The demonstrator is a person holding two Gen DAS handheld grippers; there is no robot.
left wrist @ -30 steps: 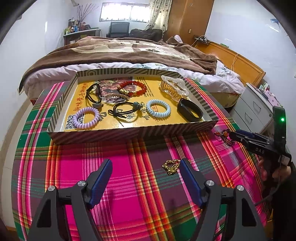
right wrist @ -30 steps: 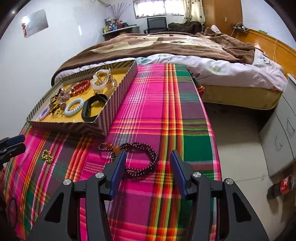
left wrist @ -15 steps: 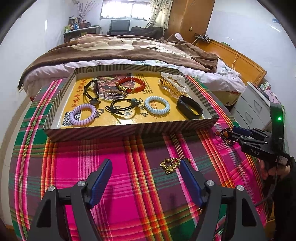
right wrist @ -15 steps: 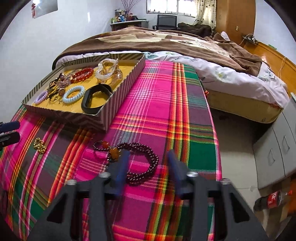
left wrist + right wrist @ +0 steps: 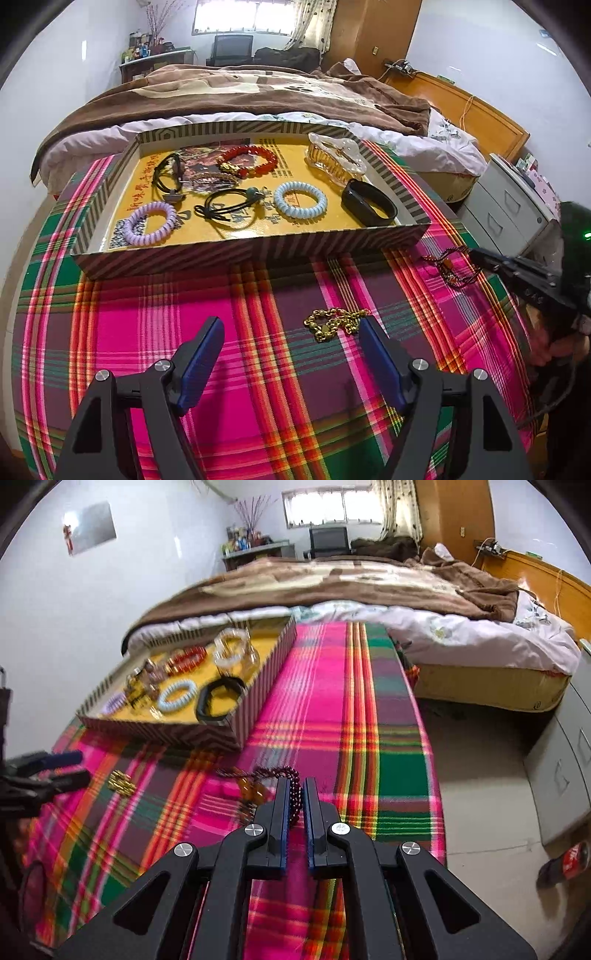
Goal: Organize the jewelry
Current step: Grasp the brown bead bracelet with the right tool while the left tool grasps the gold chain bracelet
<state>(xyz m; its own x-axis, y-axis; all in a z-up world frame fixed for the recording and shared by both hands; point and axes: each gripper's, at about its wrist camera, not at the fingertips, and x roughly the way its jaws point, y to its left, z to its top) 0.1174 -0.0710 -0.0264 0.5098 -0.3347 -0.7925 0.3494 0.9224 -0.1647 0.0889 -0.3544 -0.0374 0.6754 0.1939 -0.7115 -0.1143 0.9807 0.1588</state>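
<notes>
I am pinching the dark red bead bracelet (image 5: 291, 786) in my right gripper (image 5: 294, 794), whose fingers have just been closing and are now clamped on a strand at the lower middle of the frame, the rest trailing on the plaid tabletop (image 5: 369, 709). My left gripper (image 5: 290, 354) is hanging wide open and empty, the gold chain (image 5: 334, 322) lying just ahead. Next I judge I am lifting the beads clear and carrying them to the striped tray (image 5: 258, 698) at upper left.
</notes>
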